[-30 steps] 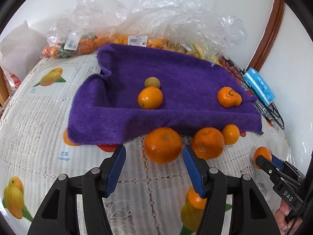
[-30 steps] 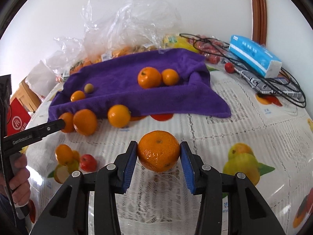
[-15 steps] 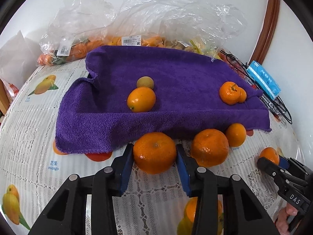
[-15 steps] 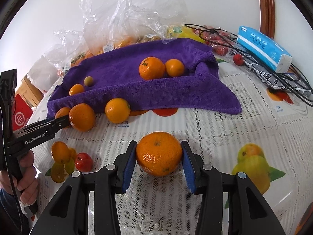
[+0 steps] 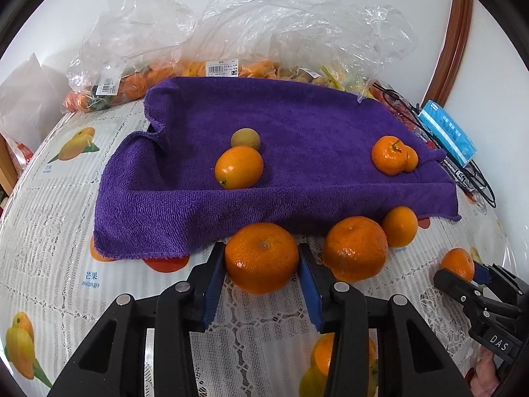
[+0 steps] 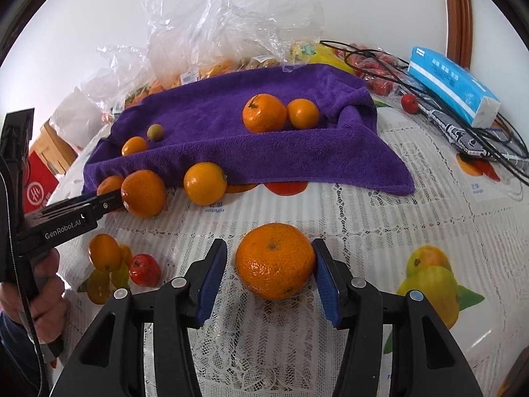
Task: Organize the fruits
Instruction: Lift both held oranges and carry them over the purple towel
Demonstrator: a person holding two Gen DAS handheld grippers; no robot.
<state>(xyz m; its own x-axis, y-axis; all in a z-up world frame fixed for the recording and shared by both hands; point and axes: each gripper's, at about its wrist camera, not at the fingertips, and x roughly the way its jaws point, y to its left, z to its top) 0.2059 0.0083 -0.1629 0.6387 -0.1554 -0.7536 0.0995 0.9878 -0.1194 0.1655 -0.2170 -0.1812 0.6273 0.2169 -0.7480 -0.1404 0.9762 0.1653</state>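
My left gripper [image 5: 262,264] is shut on an orange [image 5: 262,258] on the lace tablecloth, just in front of the purple towel [image 5: 297,115]. To its right lie a bigger orange [image 5: 355,248] and a smaller one [image 5: 399,226]. On the towel sit an orange [image 5: 238,167], a small yellow-green fruit [image 5: 244,138] and a pair of oranges [image 5: 389,155]. My right gripper [image 6: 271,264] is opening around another orange [image 6: 275,260] that rests on the table; a gap shows at the left pad. The left gripper [image 6: 112,192] shows at the left of the right wrist view.
Clear plastic bags of fruit [image 5: 231,33] lie behind the towel against the wall. A blue tissue pack [image 6: 453,86] and black cables [image 6: 479,145] are at the right. A small red fruit [image 6: 144,264] and an orange [image 6: 105,252] lie front left. A red box [image 6: 38,182] is off the table's left edge.
The left gripper closed from wide apart onto the orange in front of the towel. The right gripper's pads, earlier tight on their orange, have spread apart from it.
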